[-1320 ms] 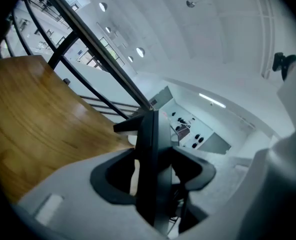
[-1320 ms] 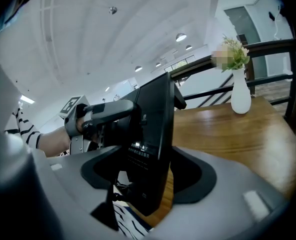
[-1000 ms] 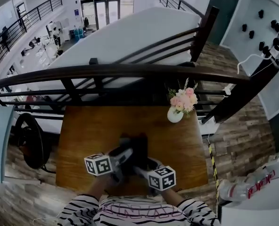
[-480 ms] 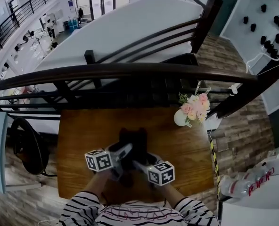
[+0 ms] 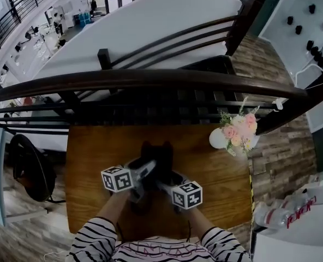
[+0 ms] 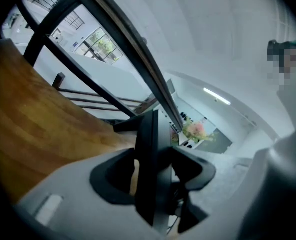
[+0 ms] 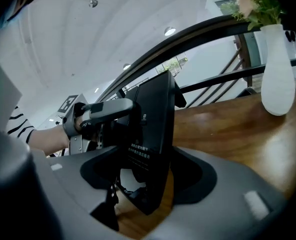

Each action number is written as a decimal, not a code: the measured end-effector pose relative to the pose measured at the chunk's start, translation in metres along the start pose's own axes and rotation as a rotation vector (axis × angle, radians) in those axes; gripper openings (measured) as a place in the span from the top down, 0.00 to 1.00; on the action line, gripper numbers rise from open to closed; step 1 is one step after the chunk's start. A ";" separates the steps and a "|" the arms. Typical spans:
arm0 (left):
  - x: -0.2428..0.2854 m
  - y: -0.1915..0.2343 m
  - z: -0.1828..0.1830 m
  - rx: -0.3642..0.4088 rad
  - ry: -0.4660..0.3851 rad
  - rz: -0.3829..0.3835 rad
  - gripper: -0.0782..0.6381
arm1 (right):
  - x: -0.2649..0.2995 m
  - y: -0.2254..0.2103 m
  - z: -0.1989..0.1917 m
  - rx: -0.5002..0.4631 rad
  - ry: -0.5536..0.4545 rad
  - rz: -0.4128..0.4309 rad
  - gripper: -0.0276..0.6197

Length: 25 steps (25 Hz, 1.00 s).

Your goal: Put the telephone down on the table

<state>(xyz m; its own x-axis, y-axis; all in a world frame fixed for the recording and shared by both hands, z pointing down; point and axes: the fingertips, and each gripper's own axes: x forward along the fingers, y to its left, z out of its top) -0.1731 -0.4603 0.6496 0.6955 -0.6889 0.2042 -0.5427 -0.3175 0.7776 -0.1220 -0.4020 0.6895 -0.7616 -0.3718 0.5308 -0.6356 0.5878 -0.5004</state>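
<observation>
Seen in the head view, a black telephone (image 5: 157,156) stands upright over the middle of a wooden tabletop (image 5: 96,152), a flower vase (image 5: 218,138) at the far right corner; the left gripper view shows the left claw (image 5: 146,171) clamped on the telephone's edge, and the right gripper view shows the right claw (image 5: 162,183) gripping its other side.

telephone (image 7: 155,114) dark panel: two lines of small white print, too small to read
bottles (image 5: 286,216), right of telephone: red lettering, blurred, unreadable
</observation>
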 end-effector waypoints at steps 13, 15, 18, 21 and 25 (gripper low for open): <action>0.032 0.073 0.029 -0.020 -0.002 0.018 0.57 | 0.070 -0.040 0.019 -0.003 0.056 -0.019 0.50; 0.035 0.080 0.032 -0.027 0.001 0.026 0.57 | 0.077 -0.043 0.021 0.000 0.063 -0.020 0.50; 0.038 0.092 0.034 -0.044 0.005 0.036 0.57 | 0.087 -0.048 0.023 0.001 0.076 -0.021 0.50; 0.042 0.100 0.037 -0.054 0.010 0.041 0.56 | 0.093 -0.052 0.026 0.006 0.086 -0.023 0.50; 0.045 0.105 0.037 -0.060 0.024 0.052 0.56 | 0.097 -0.055 0.025 0.022 0.093 -0.021 0.50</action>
<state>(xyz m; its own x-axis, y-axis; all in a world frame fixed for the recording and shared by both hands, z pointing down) -0.2161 -0.5491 0.7186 0.6784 -0.6876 0.2589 -0.5498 -0.2414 0.7996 -0.1639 -0.4888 0.7512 -0.7336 -0.3150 0.6022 -0.6549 0.5645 -0.5024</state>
